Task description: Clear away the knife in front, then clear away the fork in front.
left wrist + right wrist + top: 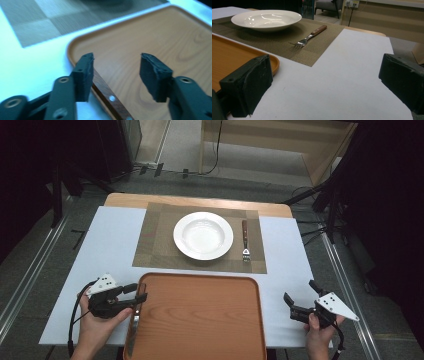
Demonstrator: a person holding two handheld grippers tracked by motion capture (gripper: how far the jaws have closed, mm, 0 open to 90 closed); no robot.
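Note:
A wooden tray (200, 320) lies at the table's near edge. A utensil with a riveted wooden handle (110, 97) rests along the tray's left rim (134, 320). My left gripper (141, 292) hovers over that rim, open, its jaws (116, 60) straddling the air just above the handle and not touching it. My right gripper (299, 290) is open at the near right over the white table cover, with nothing between its jaws (325, 65). A white plate (203, 235) sits on a woven placemat (155, 245), and a fork (245, 240) lies to its right.
The tray's (227, 55) right corner lies close to my right gripper. The plate (265, 18) and fork (310, 35) sit farther off on the placemat (37, 27). Bare white cover (290, 250) stretches on both sides. Dark stands flank the table.

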